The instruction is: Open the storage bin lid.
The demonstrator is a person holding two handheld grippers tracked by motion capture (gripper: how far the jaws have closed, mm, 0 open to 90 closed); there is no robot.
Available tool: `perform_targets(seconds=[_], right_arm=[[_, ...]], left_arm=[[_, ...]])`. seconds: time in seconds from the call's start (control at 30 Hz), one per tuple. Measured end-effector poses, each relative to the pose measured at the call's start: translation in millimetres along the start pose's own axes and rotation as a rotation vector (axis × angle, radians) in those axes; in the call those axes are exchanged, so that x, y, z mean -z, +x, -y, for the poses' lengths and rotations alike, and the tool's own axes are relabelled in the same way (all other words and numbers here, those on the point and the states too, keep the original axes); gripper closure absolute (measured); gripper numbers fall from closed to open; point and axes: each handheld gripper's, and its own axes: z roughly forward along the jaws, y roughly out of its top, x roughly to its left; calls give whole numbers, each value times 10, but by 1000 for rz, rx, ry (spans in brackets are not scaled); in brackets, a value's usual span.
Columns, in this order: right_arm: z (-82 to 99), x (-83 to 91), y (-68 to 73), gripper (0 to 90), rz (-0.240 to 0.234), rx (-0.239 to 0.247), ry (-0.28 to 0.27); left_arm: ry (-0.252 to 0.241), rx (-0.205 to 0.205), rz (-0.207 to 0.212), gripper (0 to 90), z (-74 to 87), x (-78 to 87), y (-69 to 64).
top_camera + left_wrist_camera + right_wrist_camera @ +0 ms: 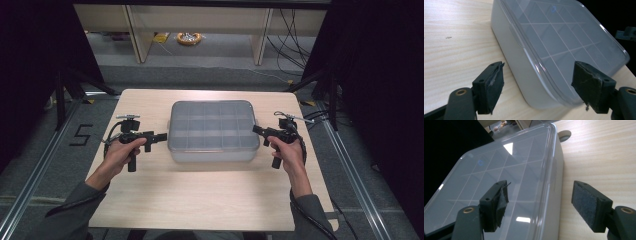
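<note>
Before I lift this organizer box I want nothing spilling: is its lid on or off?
On. The clear lid lies flat over the box, its rim overlapping the wall all along; the divider grid shows through it.

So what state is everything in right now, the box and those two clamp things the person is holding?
Divided box: flat on the table, clear lid shut.
Left gripper: jaws open, astride the box's lid edge, not pressing.
Right gripper: jaws open, astride the opposite lid edge, not pressing.
</note>
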Motion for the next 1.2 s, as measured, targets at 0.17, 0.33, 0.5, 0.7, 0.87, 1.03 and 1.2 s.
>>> perform_targets(seconds=[0.17,0.33,0.5,0.7,0.87,1.03,1.2], right_arm=[[-45,-96,36,312,12,-39,21],[-83,-217,15,324,14,-59,38],[-110,-277,15,336,18,-76,45],[-127,-352,-63,373,12,-31,28],[-133,-377,-40,404,2,-117,44],[-147,-394,-44,442,-1,-108,35],[-163,-422,-24,470,-5,-143,29]], left_arm=[[7,20,-7,262,-65,-114,32],[19,22,-9,272,-124,-233,42],[20,31,-15,281,-183,-329,35],[17,50,-18,303,-247,-411,60],[24,69,-22,336,-279,-476,87],[29,81,-27,387,-299,-532,98],[35,84,-27,429,-314,-576,116]])
